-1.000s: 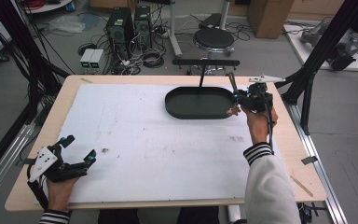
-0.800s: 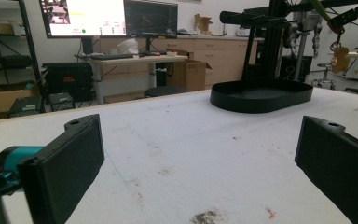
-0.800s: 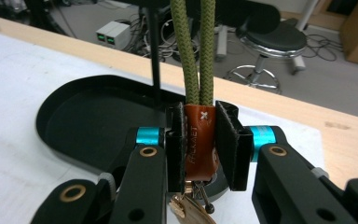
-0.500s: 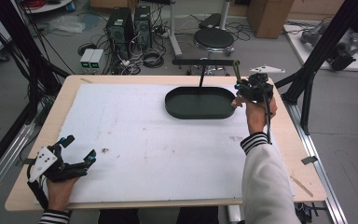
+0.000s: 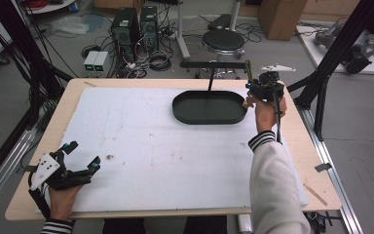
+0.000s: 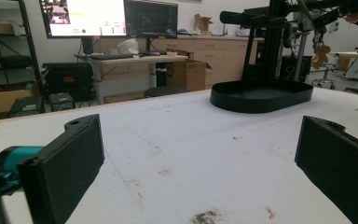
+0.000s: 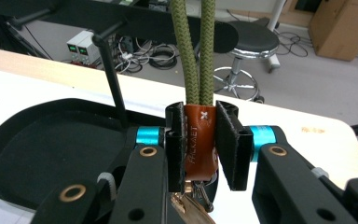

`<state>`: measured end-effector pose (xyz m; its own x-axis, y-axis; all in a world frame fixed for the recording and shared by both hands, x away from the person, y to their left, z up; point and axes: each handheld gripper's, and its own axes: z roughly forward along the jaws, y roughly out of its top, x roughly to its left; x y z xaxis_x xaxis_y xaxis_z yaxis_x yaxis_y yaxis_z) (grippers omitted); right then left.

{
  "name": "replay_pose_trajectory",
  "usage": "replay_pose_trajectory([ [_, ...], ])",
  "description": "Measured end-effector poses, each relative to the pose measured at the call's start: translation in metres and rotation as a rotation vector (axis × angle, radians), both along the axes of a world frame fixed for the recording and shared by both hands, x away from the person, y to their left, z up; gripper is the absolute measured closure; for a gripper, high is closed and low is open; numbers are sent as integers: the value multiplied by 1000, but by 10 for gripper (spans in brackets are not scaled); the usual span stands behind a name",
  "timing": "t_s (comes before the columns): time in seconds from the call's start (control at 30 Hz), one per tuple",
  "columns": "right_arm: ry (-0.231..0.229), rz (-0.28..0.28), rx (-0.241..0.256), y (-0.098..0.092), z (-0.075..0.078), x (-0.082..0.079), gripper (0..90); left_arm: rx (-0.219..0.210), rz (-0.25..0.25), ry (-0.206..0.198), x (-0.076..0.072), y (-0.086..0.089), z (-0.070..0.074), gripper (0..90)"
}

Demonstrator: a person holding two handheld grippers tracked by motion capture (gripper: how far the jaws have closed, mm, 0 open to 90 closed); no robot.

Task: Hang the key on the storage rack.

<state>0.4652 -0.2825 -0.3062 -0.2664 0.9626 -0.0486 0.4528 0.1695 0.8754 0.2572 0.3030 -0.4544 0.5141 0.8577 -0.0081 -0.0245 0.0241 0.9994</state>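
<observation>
The right gripper is clamped on the brown leather tab of a keychain, its two black jaws pressed against the tab's sides; two strands of olive-green cord rise straight up from the tab, and a brass-coloured key hangs just below the jaws. In the high view this gripper is raised past the far right end of the shallow black oval tray, with the cord running up to the black horizontal bar of the stand whose post rises from the tray. Compared with a second ago, the hand has lifted and shifted away from the tray's rim toward the bar's end, so the loop looks to be partway through being hung on, or drawn off, that bar; which of the two cannot be told. Well apart, at the near left corner of the white foam-covered table, the left gripper rests with its jaws spread wide and nothing between them, unchanged in place, facing the tray across the bare sheet.
</observation>
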Motion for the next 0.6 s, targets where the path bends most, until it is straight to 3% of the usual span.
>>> replay_pose_trajectory([
  [0.6,22,-12,12,2,-12,13,740,3,0,-1,0,0,0,17],
])
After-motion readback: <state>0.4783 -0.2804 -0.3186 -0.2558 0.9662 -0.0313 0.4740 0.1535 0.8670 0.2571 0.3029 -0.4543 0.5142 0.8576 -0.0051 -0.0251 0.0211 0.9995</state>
